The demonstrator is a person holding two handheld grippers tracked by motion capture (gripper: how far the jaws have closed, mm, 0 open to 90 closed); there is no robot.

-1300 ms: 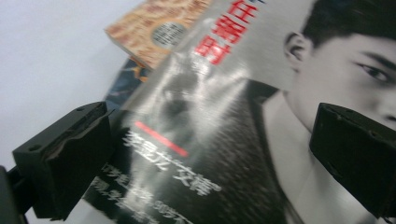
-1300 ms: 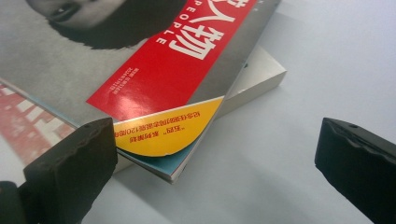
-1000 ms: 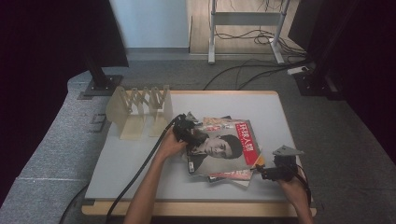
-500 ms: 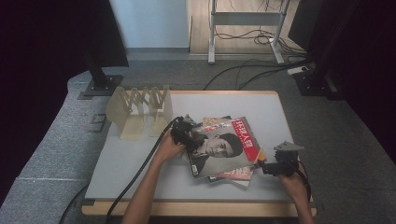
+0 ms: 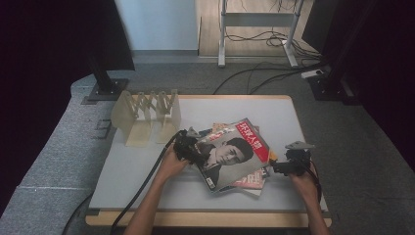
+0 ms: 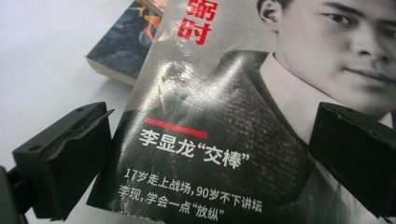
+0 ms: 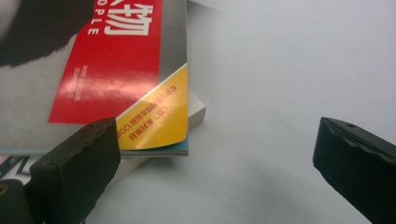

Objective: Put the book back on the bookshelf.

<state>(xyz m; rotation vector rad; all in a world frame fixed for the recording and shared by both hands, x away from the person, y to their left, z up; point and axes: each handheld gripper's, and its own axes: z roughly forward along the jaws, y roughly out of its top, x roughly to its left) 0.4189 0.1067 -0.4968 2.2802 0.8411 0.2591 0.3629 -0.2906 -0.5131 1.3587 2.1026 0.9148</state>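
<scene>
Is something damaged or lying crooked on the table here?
Yes. The top magazine lies askew across the pile of books, and its cover is creased and dented near the open left gripper.

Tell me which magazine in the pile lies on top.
The grey magazine with a man's portrait and a red title block lies on top; the others only peek out beneath its edges. The left gripper is at its left edge.

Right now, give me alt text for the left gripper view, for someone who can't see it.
The left gripper is open, its two black jaws standing either side of the lower part of a magazine with a man's portrait and red and white Chinese text. A book lies partly under the magazine on the white table.
</scene>
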